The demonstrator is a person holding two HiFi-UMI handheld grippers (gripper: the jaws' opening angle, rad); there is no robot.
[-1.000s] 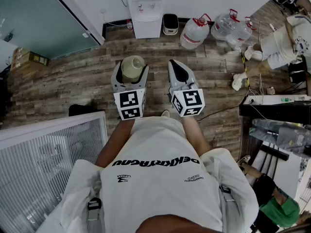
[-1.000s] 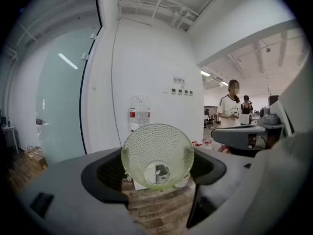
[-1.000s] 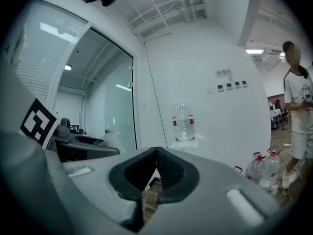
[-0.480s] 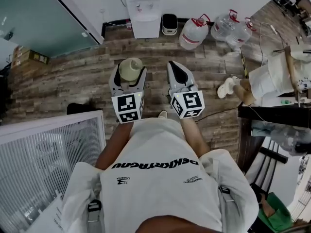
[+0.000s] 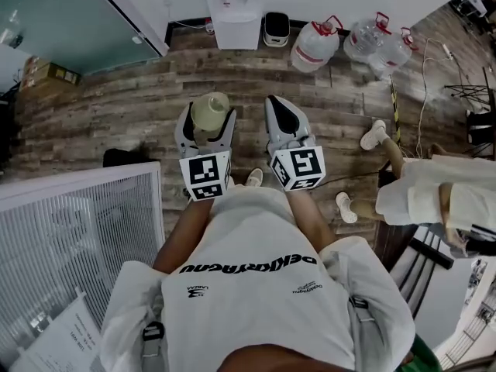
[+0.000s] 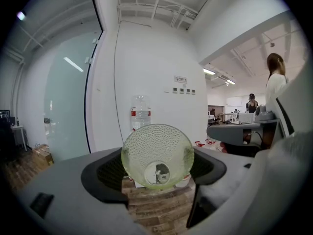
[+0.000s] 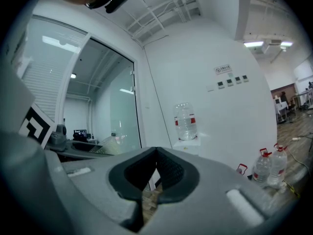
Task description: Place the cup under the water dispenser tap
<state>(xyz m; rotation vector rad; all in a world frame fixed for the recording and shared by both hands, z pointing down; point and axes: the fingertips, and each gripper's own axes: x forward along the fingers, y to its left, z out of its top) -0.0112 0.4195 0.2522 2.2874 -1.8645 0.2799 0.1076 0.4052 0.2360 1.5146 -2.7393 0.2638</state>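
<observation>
**While the left gripper (image 5: 208, 124) grips the cup (image 5: 210, 108), the water dispenser (image 5: 235, 10) stands well apart**

Its jaws clamp the pale green dimpled cup. The right gripper (image 5: 284, 115), at the cup's three o'clock, has jaws closed on nothing. The water dispenser is at twelve o'clock, against the wall.

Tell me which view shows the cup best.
The left gripper view: the cup fills the centre, clamped in the left gripper, dimpled green glass clear. The head view shows it small from above; the right gripper view gives only a sideways glimpse.
</observation>
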